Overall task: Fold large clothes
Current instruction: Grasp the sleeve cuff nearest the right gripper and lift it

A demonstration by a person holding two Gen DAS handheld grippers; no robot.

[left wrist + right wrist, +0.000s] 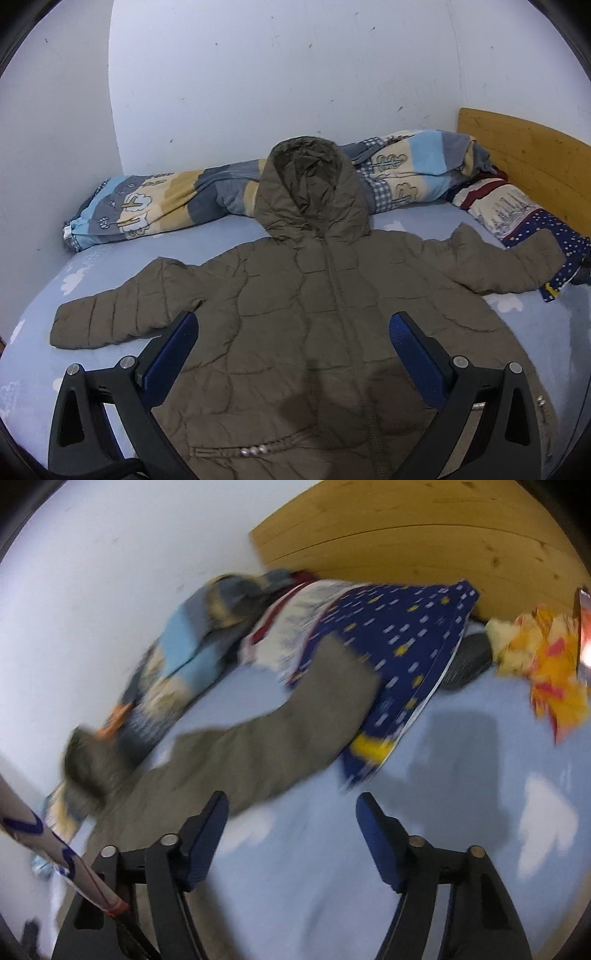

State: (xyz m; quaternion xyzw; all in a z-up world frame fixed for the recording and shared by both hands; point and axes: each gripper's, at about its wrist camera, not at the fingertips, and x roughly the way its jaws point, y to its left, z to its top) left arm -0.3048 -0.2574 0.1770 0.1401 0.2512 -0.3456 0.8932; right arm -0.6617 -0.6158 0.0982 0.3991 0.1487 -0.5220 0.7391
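An olive-brown hooded puffer jacket (325, 314) lies flat and face up on the light blue bed sheet (122, 258), zip closed, both sleeves spread out, hood toward the wall. My left gripper (293, 325) is open and empty, hovering above the jacket's lower body. In the right wrist view, which is blurred, the jacket's right sleeve (280, 731) runs across the sheet onto a dark blue starred pillow (399, 646). My right gripper (291, 805) is open and empty above the sheet (369, 904), just near the sleeve's lower edge.
A rolled striped blanket (177, 199) lies along the white wall behind the hood. The starred pillow (517, 218) sits at the right by the wooden headboard (524, 155). A yellow and orange cloth (543, 664) lies by the headboard (406, 528).
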